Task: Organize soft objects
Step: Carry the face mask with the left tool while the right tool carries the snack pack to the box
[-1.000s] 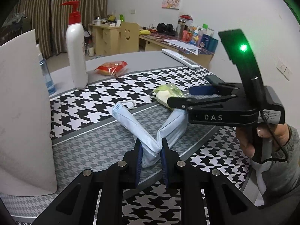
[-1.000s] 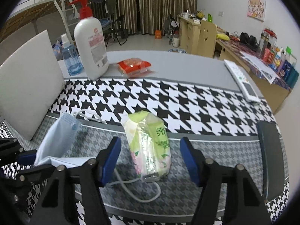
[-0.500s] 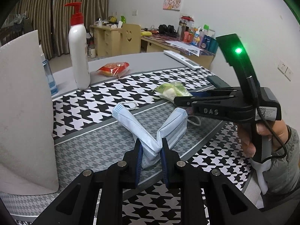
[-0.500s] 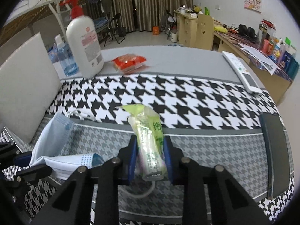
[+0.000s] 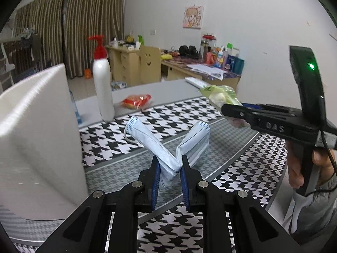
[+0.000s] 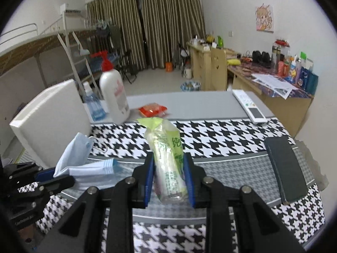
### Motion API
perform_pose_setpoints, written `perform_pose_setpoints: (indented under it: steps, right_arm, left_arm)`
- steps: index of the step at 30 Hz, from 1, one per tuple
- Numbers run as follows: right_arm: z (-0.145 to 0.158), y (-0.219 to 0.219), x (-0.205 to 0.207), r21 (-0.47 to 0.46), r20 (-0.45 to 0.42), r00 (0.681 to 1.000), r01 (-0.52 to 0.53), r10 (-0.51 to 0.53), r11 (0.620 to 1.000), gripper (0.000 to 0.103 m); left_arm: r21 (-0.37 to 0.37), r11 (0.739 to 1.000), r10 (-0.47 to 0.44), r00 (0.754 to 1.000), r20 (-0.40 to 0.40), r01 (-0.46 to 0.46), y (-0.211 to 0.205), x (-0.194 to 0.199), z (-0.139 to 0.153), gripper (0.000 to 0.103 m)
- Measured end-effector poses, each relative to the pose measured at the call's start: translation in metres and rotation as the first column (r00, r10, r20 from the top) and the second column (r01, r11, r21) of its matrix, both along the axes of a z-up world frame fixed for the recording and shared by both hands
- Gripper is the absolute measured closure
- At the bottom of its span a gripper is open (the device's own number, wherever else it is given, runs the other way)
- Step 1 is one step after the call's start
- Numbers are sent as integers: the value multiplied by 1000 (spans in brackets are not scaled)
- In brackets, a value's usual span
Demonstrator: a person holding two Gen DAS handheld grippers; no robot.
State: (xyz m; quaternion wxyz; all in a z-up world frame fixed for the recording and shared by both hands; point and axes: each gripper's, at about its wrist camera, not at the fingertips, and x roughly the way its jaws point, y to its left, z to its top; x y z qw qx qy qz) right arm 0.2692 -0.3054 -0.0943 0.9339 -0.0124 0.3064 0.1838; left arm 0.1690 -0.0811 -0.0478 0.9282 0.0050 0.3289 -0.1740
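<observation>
The left gripper (image 5: 169, 174) pinches a folded blue face mask (image 5: 168, 147), the right gripper (image 6: 168, 176) clamps a green tissue pack (image 6: 167, 160); only the right wrist view shows the dark phone (image 6: 285, 168) near the table's (image 6: 200, 103) right edge.

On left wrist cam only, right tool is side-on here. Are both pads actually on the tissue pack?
Observer: Yes. In the right wrist view the right tool has just closed its jaws, and both blue pads press the tissue pack between them.
Operator: Anything on the mat to its right?
Observer: A dark, flat, phone-like slab lies near the mat's right edge, clear of the tool.
Operator: Any label on the pack?
Observer: Green printed characters on its upper face, too blurred to read.
</observation>
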Motion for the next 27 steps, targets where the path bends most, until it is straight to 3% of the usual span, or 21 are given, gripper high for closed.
perform_pose_setpoints:
  steps: [9,27]
  right_arm:
    - [23,14,-34,15,85,996,-21,19,1000,71]
    - [46,25,-62,35,187,982,-42,35,999,71]
  left_arm:
    - [1,1000,15,997,76,-15,15,-19,25,83]
    - [25,999,29,982,189,-34,28,-42,58,83]
